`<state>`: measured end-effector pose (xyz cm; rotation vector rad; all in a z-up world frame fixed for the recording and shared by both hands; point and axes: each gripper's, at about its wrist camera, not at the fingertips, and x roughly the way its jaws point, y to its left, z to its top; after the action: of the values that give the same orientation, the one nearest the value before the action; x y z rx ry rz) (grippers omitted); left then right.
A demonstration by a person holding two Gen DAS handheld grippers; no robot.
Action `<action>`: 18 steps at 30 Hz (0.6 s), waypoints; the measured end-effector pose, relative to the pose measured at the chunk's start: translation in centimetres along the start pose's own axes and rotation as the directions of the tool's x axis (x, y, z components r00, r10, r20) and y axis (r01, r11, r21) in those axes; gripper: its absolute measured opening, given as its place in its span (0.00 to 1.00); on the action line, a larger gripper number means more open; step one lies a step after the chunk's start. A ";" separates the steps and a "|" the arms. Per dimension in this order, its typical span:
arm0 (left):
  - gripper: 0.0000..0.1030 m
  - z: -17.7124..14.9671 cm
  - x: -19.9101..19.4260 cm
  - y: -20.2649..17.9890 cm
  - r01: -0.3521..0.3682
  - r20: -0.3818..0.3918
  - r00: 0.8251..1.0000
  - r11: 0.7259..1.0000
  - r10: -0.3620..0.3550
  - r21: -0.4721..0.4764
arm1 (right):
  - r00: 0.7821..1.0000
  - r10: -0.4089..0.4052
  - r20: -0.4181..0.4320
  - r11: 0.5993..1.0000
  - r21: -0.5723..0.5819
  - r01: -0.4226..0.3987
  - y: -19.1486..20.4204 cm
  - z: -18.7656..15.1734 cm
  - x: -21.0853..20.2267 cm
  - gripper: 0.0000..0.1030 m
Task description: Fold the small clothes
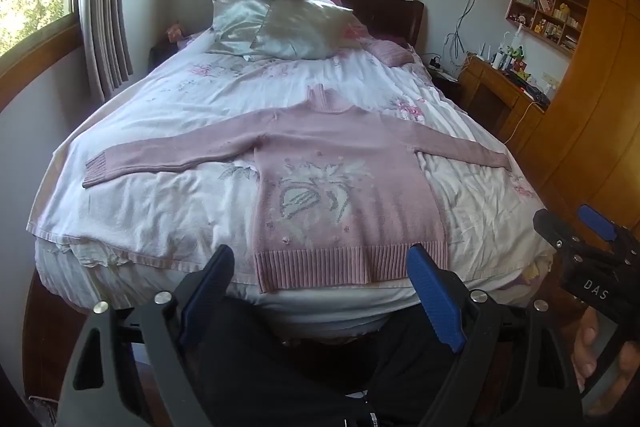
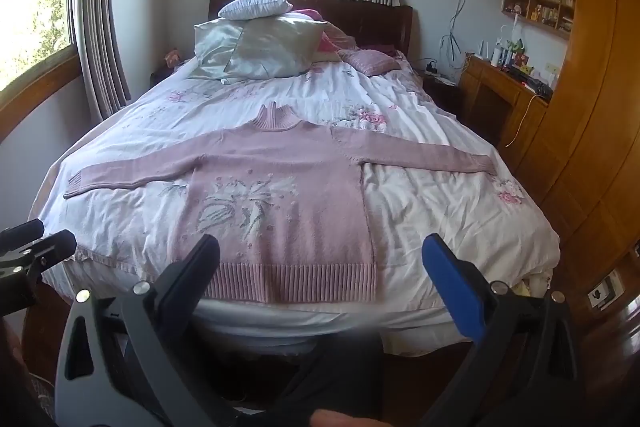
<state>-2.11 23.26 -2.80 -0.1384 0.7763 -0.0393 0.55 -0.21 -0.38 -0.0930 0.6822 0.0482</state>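
Observation:
A pink knitted sweater (image 1: 340, 187) (image 2: 288, 195) with a pale flower pattern lies flat on the bed, front up, both sleeves spread wide, collar towards the pillows and ribbed hem at the near edge. My left gripper (image 1: 320, 267) hangs open just short of the hem, nothing between its fingers. My right gripper (image 2: 324, 259) is open too, held off the foot of the bed near the hem's right part. In the left wrist view the right gripper (image 1: 576, 227) shows at the right edge, with a hand behind it.
The bed's floral white quilt (image 1: 160, 195) (image 2: 440, 211) is wrinkled. Pillows (image 1: 288, 23) and a folded pink garment (image 1: 390, 53) lie by the headboard. A wooden desk and wardrobe (image 2: 580, 147) stand close on the right. Curtained windows are at left and behind.

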 end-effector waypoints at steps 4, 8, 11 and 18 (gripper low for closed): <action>0.86 0.2 -0.2 0.0 -0.002 -0.001 1.000 1.000 0.002 0.001 | 1.000 -0.001 -0.001 1.000 -0.003 0.001 0.1 0.0 0.0 0.97; 0.86 0.3 -0.2 0.0 -0.004 -0.001 1.000 1.000 0.004 0.001 | 1.000 -0.003 -0.002 1.000 -0.002 0.003 0.1 0.1 0.1 0.97; 0.86 0.5 -0.3 0.0 -0.009 0.002 1.000 1.000 0.009 0.002 | 1.000 -0.002 -0.004 1.000 -0.003 0.002 0.1 0.2 0.1 0.97; 0.86 0.7 -0.5 0.0 -0.020 0.010 1.000 1.000 0.019 0.006 | 1.000 0.002 -0.002 1.000 -0.005 -0.002 0.2 0.4 0.4 0.97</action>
<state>-1.99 23.41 -1.99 -0.1254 0.7679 -0.0224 1.08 0.09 -0.29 -0.0974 0.6837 0.0517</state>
